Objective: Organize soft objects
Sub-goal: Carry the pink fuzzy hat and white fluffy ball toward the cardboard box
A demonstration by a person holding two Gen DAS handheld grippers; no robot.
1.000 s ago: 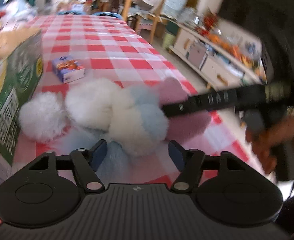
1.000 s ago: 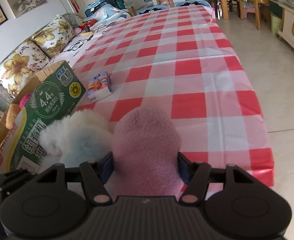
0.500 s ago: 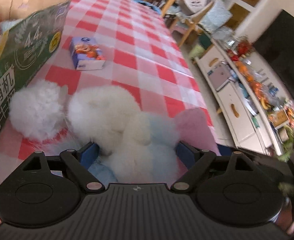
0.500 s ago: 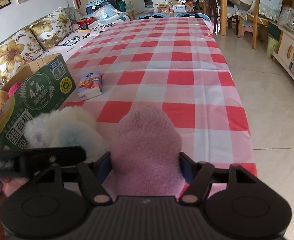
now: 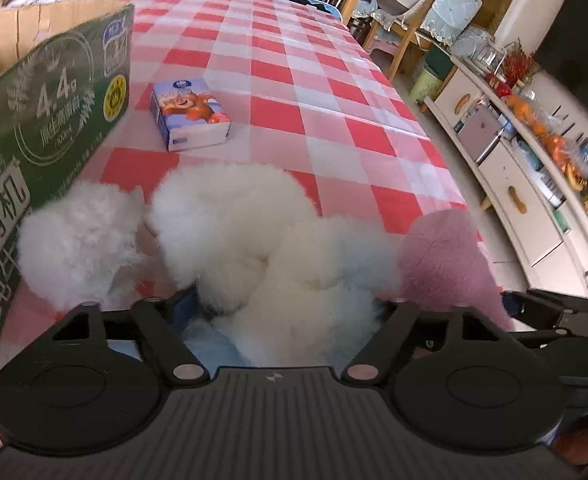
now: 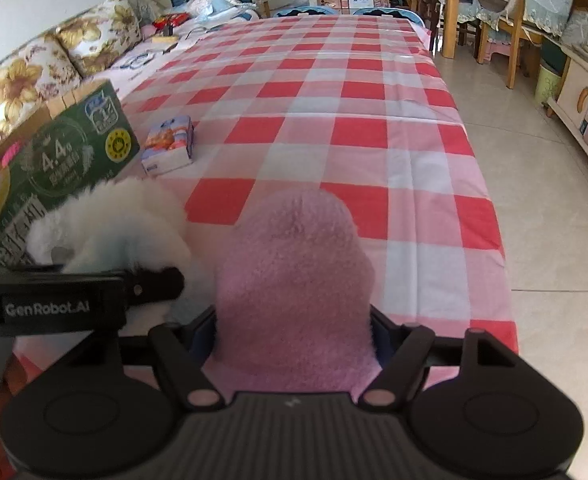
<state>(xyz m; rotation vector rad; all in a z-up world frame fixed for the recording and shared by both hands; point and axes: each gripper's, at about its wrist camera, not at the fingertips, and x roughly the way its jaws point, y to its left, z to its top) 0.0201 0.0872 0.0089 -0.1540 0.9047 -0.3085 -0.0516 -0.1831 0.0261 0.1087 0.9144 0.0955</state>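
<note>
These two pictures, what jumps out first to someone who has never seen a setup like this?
Probably the white fluffy plush heaped at the near edge of the red-checked tablecloth, with the left gripper around it. Beside it, the right gripper clamps a pink fuzzy item. To the left stands an open green carton, with a small tissue pack lying next to it.
</note>
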